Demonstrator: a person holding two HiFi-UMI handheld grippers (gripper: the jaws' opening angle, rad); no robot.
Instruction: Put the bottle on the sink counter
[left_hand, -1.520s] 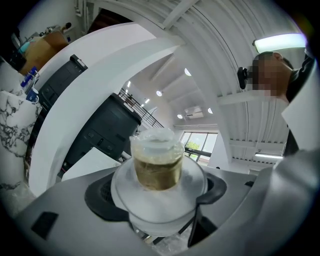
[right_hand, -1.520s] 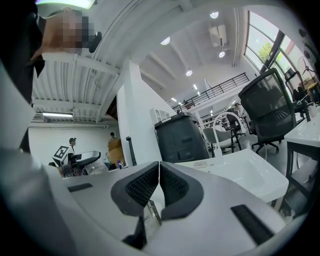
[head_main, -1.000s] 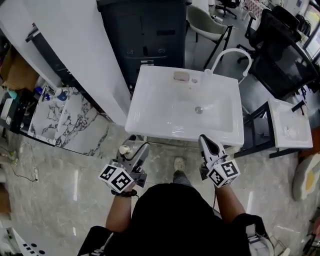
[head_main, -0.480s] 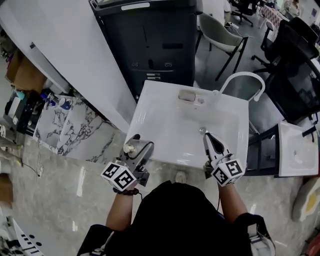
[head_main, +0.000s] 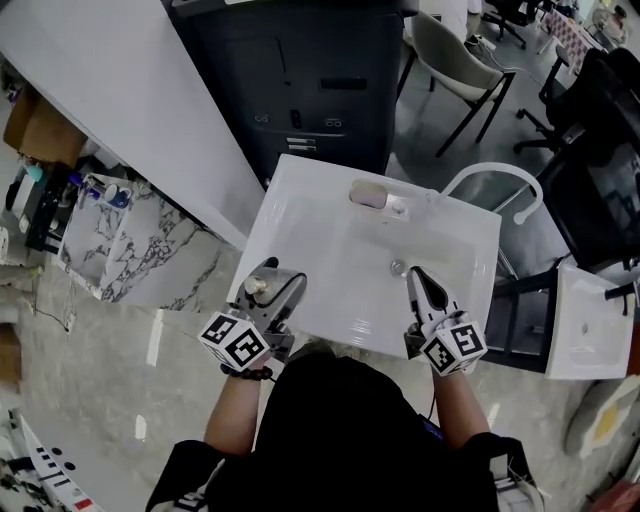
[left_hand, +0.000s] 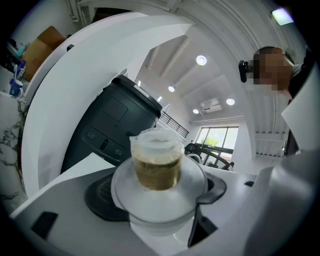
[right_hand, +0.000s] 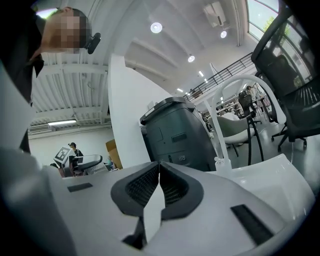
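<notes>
The bottle (left_hand: 156, 165), clamped between the wide-spread jaws of the left gripper (head_main: 277, 287), now hangs over the front-left edge of the sink counter (head_main: 330, 235), having been short of it a second ago. The approach looks nearly done, and the set-down remains. The right gripper (head_main: 418, 282) has its jaws pressed together, empty.

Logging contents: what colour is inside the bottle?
Amber-brown inside the bottle; it shows best in the left gripper view.

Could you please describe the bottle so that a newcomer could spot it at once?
Find the white sink in front of the dark cabinet. At its front left corner the left gripper is clamped on the bottle: small, clear, holding amber liquid. The right gripper beside it is shut and empty.
</notes>
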